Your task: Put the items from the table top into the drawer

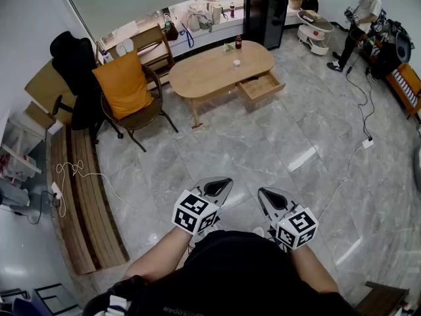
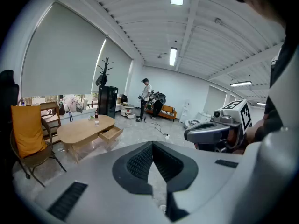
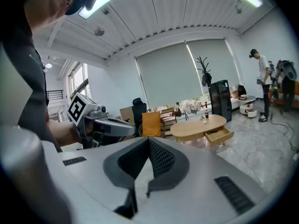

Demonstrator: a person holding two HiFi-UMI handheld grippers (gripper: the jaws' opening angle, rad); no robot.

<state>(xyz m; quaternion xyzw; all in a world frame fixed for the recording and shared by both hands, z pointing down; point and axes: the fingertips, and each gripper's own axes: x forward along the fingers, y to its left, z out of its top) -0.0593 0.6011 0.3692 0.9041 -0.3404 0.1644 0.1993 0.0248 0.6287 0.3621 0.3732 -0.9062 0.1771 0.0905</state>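
An oval wooden table (image 1: pixel 204 73) stands far ahead across the floor, its drawer (image 1: pixel 262 86) pulled open at the right front. On its top are a dark bottle (image 1: pixel 238 42), a small white cup (image 1: pixel 236 63) and a green item (image 1: pixel 228 47). My left gripper (image 1: pixel 224 183) and right gripper (image 1: pixel 264 192) are held side by side close to my body, far from the table, both shut with nothing between the jaws. The left gripper view shows the table (image 2: pixel 79 129) and drawer (image 2: pixel 111 133) small at left. In the right gripper view the table (image 3: pixel 196 127) and drawer (image 3: pixel 219 136) are at right.
A chair with an orange cushion (image 1: pixel 123 85) and a seat draped in black (image 1: pixel 72 61) stand left of the table. A person (image 1: pixel 362 18) stands far right near equipment. A cable (image 1: pixel 352 163) runs over the marble floor. A black cabinet (image 1: pixel 266 8) is behind the table.
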